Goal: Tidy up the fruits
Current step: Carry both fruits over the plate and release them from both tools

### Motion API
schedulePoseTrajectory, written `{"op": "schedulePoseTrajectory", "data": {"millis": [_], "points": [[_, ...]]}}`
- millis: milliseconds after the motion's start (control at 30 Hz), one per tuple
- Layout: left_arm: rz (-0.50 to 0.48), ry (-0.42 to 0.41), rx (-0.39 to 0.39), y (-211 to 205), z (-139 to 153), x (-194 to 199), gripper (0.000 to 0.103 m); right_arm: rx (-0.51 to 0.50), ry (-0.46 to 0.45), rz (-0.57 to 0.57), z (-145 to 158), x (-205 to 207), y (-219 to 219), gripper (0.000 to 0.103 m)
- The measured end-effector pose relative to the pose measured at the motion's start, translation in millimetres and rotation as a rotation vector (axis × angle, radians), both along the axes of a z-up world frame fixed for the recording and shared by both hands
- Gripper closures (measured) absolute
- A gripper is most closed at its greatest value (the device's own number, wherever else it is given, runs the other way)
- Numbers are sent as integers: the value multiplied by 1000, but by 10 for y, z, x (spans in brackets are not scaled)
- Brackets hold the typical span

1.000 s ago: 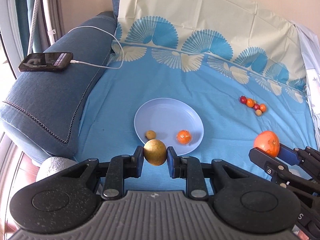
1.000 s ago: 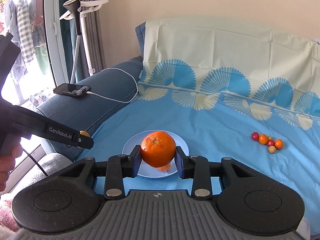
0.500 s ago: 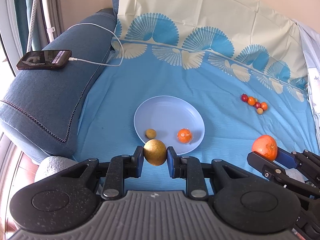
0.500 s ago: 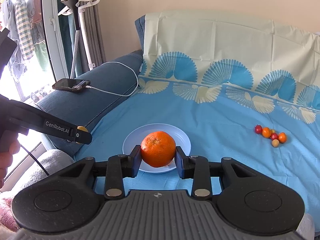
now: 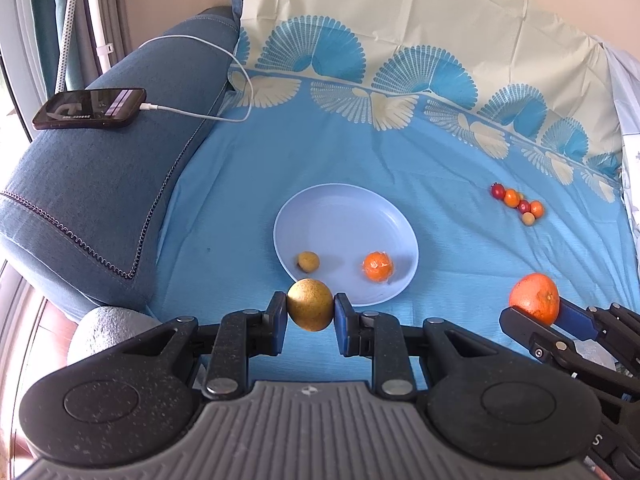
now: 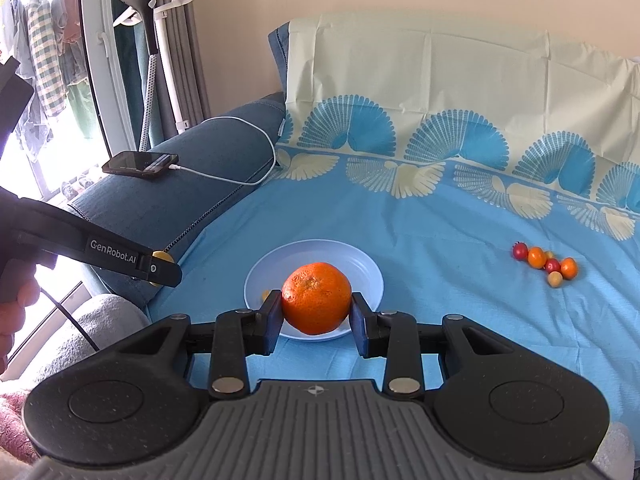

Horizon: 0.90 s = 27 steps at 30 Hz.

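My left gripper (image 5: pixel 310 312) is shut on a round yellow-brown fruit (image 5: pixel 310 309), held just above the near rim of a light blue plate (image 5: pixel 344 208). On the plate lie a small yellow-brown fruit (image 5: pixel 308 261) and a small wrapped orange (image 5: pixel 378 266). My right gripper (image 6: pixel 316 312) is shut on a large orange (image 6: pixel 316 297), held over the near side of the same plate (image 6: pixel 360 260). In the left wrist view that orange (image 5: pixel 535 298) shows at the right. Several cherry tomatoes (image 5: pixel 518 203) lie in a cluster on the blue cloth, far right.
A blue patterned cloth (image 5: pixel 440 152) covers the sofa seat and back. A phone (image 5: pixel 90 109) on a white cable (image 5: pixel 224 80) lies on the blue armrest at the left. A grey cushion (image 5: pixel 108 328) sits by the armrest's foot. A garment steamer stand (image 6: pixel 160 40) stands by the window.
Both grippers keep their grips and have barely moved. The views tilted slightly, so the plate sits a little higher in the right wrist view.
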<state>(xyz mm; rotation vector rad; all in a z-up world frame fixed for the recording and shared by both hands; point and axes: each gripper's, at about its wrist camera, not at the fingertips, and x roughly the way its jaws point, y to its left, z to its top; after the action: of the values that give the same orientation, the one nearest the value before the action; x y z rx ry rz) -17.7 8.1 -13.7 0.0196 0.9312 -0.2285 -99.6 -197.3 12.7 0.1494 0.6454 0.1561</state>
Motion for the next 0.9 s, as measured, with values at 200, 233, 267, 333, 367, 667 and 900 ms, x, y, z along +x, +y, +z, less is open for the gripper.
{"op": "schedulePoseTrajectory", "data": {"millis": [200,233,267,333,367,667,900], "points": [[9,16,8,21,-66,136,76,-7,25,0,-54,88,9,66],[10,16,11,21,-75,173,76,-10,28,0,-60,105,15,66],[11,16,13,12,-84,206,76,-14,30,2,-68,124,20,66],[12,19,16,-14,-106,292,76,-20,36,10,-91,176,29,66],[12,20,18,-29,-122,343,76,-24,38,14,-105,216,46,66],[-32,45,53,-273,-435,894,76,-52,77,42,-379,732,81,66],[-65,106,70,-484,-832,1422,76,-81,149,53,-785,1309,102,66]]}}
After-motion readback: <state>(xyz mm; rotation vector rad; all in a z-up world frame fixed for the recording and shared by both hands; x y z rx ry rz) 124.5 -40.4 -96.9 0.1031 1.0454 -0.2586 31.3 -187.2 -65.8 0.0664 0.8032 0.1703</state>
